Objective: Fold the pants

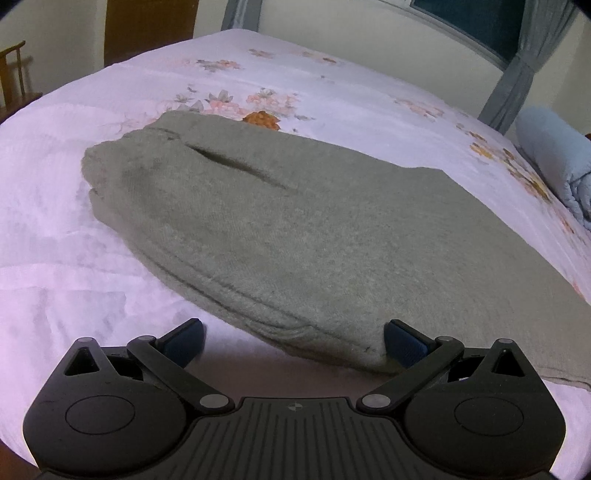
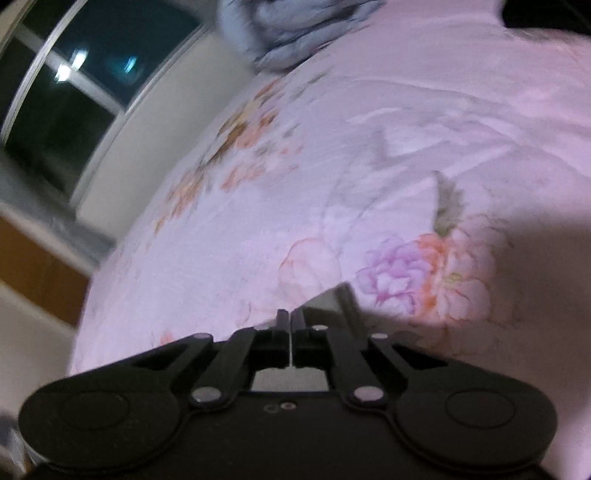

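Note:
Grey-green pants [image 1: 295, 236] lie folded lengthwise on a bed with a pale floral sheet [image 1: 74, 206], waistband end at the far left, a pocket slit on top. My left gripper [image 1: 293, 343] is open, its blue-padded fingers [image 1: 402, 341] on either side of the pants' near folded edge, low over the sheet. My right gripper [image 2: 290, 321] is shut. A small grey-green piece of cloth [image 2: 328, 299], probably the pants, shows just beyond its tips; whether it is pinched I cannot tell. The right wrist view is motion-blurred.
A rolled light-blue blanket [image 1: 554, 162] lies at the bed's far right; it also shows in the right wrist view [image 2: 291, 33]. A dark window [image 2: 74, 85] and grey curtains [image 1: 513, 85] stand behind the bed. A wooden chair [image 1: 14, 74] stands at far left.

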`<action>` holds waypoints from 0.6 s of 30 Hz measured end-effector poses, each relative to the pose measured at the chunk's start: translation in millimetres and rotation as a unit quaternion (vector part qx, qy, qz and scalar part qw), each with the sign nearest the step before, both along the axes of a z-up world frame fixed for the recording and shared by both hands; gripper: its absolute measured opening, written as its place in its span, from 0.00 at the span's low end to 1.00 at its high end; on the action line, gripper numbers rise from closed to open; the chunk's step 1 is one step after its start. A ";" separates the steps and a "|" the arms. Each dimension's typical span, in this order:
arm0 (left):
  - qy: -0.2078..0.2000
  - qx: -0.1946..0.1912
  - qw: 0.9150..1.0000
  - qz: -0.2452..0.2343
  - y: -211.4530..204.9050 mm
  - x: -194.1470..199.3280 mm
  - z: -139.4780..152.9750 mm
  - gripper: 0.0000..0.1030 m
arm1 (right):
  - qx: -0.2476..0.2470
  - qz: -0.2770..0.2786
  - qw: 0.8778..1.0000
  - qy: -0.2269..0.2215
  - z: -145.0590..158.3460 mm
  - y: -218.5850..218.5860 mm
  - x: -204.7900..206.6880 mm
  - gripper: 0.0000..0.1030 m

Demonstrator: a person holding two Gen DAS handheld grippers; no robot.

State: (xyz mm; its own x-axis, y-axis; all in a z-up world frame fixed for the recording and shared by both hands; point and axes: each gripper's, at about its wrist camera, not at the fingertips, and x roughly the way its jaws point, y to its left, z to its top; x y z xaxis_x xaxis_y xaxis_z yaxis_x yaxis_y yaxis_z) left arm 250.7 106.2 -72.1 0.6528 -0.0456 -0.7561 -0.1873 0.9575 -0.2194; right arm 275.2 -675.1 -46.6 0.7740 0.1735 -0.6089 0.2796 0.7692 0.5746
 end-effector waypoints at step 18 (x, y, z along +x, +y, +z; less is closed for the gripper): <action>0.009 0.002 1.000 -0.010 -7.8 5.9 -1.8 1.00 | -0.066 0.046 0.995 -0.055 21.6 2.9 10.2 0.04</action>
